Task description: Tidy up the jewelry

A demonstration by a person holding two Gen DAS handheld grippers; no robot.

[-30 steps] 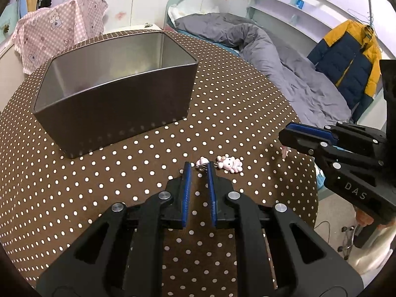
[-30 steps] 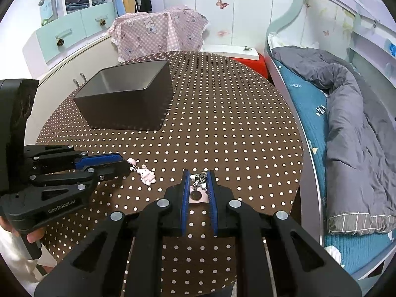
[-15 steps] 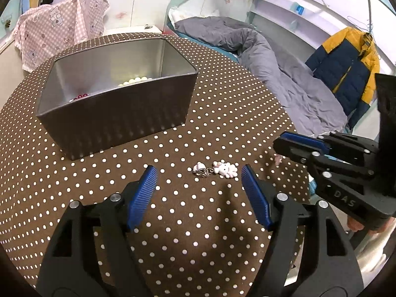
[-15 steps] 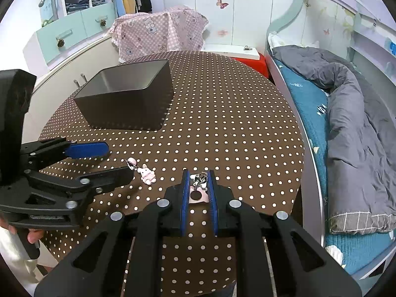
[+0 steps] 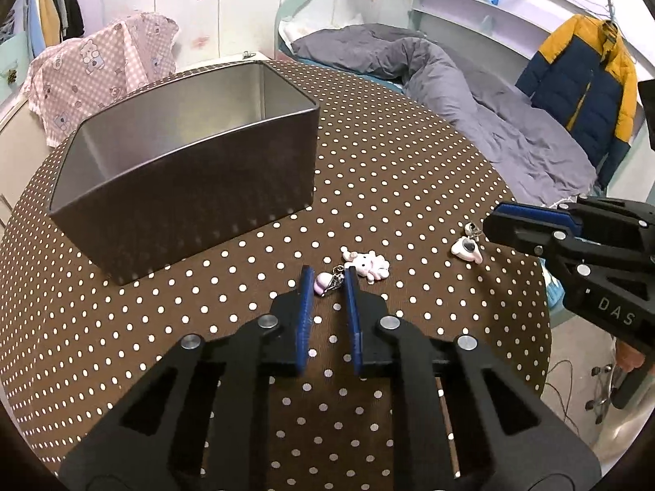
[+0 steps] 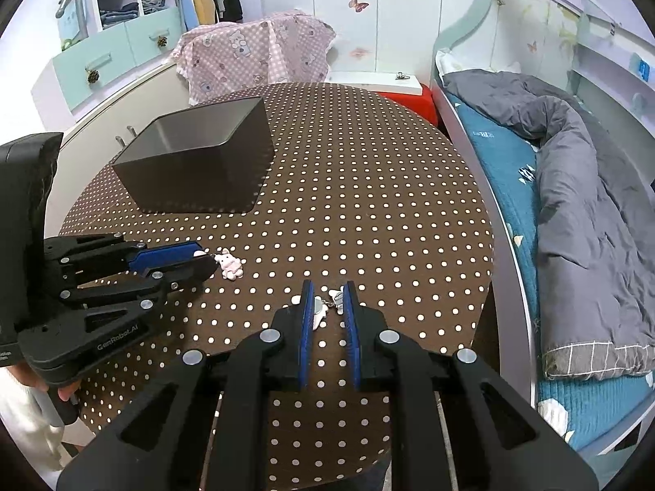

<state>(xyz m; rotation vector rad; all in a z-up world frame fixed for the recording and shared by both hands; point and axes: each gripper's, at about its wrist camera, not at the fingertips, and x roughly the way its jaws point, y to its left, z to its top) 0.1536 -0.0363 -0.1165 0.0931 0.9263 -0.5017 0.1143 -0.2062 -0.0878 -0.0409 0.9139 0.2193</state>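
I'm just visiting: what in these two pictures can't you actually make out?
- Floor of the metal box: hidden by its own front wall in both wrist views.
- Charm between the right gripper fingers: too small to identify in the right wrist view.
- Pink charm at the left gripper: real contact unclear; bunny charm lies beside it.

The table [image 5: 409,172] is brown with white dots. The box [image 5: 196,188] is dark grey. A pink-and-white charm [image 5: 368,266] lies there. Both claws have blue pads. The jacket [image 5: 581,94] is yellow and navy.
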